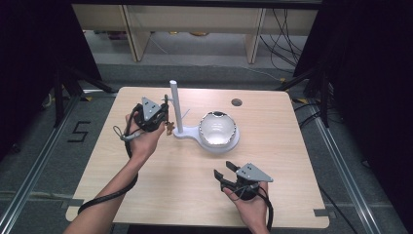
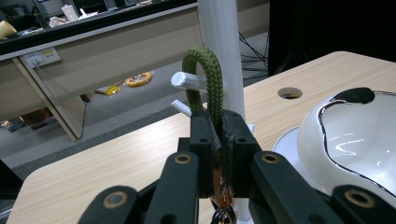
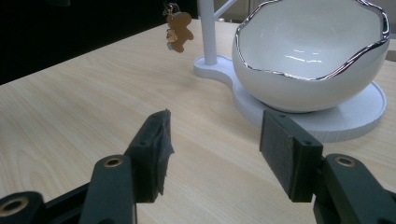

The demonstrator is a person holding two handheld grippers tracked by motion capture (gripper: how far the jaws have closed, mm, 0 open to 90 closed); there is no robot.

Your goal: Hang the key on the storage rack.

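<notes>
Where the pale wood table runs toward the person's near edge, a broad bare stretch lies open around the right gripper, well apart from the stand and the bowl. The far half is more crowded: a white stand rises as a smooth round post from a flat white base, with short pegs jutting from it, and a glossy white bowl with a wavy silver rim sits on the base's round plate. A round hole marks the far edge of the table. The left gripper has its jaws clamped together on a green braided cord loop, held upright just beside a peg on the post. A small brown bear charm dangles below it. The right gripper's jaws stand wide apart, holding nothing.
</notes>
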